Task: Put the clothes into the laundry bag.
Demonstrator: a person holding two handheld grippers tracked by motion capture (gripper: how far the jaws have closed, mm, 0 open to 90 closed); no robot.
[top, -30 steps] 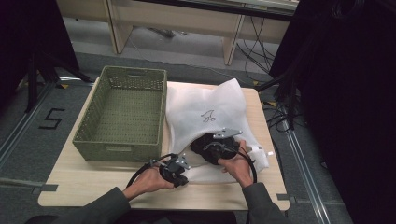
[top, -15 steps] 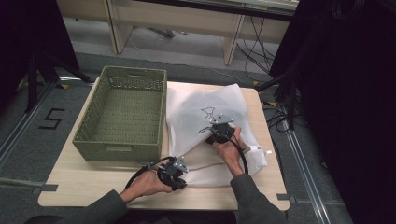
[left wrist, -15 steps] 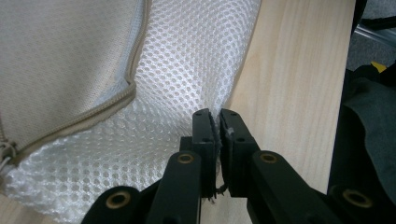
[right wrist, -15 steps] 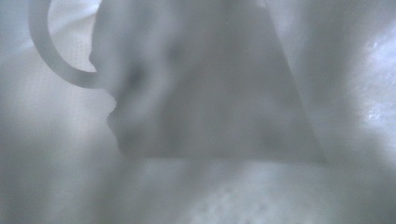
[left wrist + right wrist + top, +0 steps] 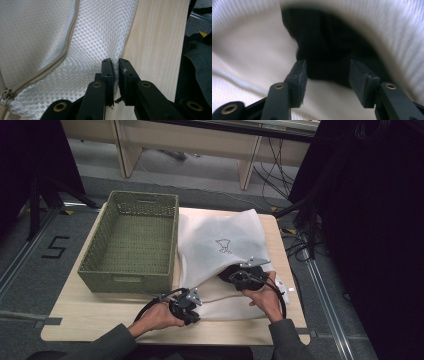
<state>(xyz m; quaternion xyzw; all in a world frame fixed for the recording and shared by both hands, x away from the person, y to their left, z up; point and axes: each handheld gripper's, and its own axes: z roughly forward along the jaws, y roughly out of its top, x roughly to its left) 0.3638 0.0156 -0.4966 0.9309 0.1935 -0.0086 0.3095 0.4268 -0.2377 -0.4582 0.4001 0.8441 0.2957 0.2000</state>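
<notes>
One green woven plastic basket [image 5: 130, 242] stands empty at the wooden table's [image 5: 75, 322] left edge. Near the front edge, the left gripper [image 5: 114, 65] pinches the rim of the one white mesh laundry bag [image 5: 220, 237]. The right gripper [image 5: 325, 72], its jaws having just been opening, releases one dark garment [image 5: 329, 45] inside; zipping seemingly remains.

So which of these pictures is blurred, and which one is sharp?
The right gripper view is smeared by motion: the white mesh laundry bag streaks, and the dark garment has soft edges. The left gripper view is sharp, with each mesh hole and the zipper clear. The high view is soft and dim around the table.
</notes>
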